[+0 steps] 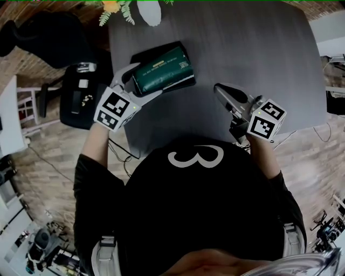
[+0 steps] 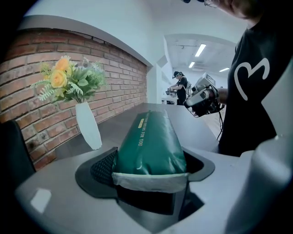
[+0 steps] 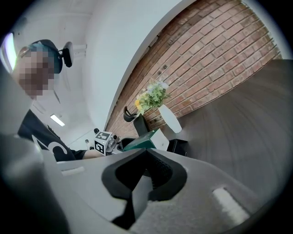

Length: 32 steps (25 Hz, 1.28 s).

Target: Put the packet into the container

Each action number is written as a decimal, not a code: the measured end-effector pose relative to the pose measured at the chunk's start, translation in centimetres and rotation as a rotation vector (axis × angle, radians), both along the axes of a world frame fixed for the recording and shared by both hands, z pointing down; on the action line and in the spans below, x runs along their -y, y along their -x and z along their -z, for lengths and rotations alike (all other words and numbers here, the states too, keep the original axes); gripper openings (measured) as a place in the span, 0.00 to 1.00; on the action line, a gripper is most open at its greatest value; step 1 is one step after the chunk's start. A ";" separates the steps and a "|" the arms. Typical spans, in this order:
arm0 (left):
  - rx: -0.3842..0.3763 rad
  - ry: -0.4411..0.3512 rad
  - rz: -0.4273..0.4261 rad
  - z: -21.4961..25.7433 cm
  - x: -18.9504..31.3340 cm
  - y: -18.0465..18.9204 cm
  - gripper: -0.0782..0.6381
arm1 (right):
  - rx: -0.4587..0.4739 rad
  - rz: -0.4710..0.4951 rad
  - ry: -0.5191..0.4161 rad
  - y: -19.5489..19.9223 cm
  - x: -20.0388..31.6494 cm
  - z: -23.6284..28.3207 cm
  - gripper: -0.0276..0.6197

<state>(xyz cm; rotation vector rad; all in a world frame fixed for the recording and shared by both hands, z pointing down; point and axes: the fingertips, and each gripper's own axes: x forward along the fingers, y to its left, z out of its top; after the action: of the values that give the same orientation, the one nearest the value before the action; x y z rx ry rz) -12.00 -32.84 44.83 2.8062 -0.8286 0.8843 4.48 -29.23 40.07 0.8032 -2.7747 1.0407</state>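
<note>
A dark green packet (image 1: 161, 69) lies across a shallow black container (image 1: 146, 54) on the grey table (image 1: 259, 59), its near end raised. My left gripper (image 1: 145, 80) stands wide with its jaws on either side of that near end and is shut on it. In the left gripper view the packet (image 2: 149, 141) runs straight away from me, and its pale sealed edge spans the gap between the pads of my left gripper (image 2: 149, 183). Off to the right, above bare table, my right gripper (image 1: 218, 88) is shut with nothing in it. In its own view the right gripper (image 3: 142, 183) has its pads meeting.
A white vase (image 1: 150, 11) with yellow flowers stands at the table's far edge, behind the container. A black chair (image 1: 48, 32) and a black stand (image 1: 81, 97) are left of the table. A brick wall (image 2: 114, 77) runs along the far side.
</note>
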 end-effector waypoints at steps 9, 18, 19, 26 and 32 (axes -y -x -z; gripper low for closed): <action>0.068 0.004 -0.053 -2.2 1.0 -0.4 0.72 | -0.002 -0.006 0.023 -0.7 1.2 -0.8 0.05; 0.121 -0.015 -0.115 -4.0 0.2 -1.1 0.74 | -0.004 -0.016 0.039 -1.1 0.6 -1.5 0.05; 0.119 -0.016 -0.116 -4.0 0.1 -1.2 0.74 | -0.002 -0.015 0.040 -1.1 0.5 -1.6 0.05; 0.095 0.060 -0.080 -4.2 0.8 -0.3 0.79 | -0.007 0.000 0.048 -0.5 0.9 -1.6 0.05; 0.071 0.023 0.010 -2.4 0.3 0.5 0.74 | -0.008 0.015 0.012 -0.2 -0.3 -0.6 0.05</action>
<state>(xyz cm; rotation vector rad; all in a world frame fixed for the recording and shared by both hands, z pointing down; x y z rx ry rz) -12.54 -33.12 47.21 2.7635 -0.8352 0.9913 4.67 -28.92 40.71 0.7823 -2.7608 1.0487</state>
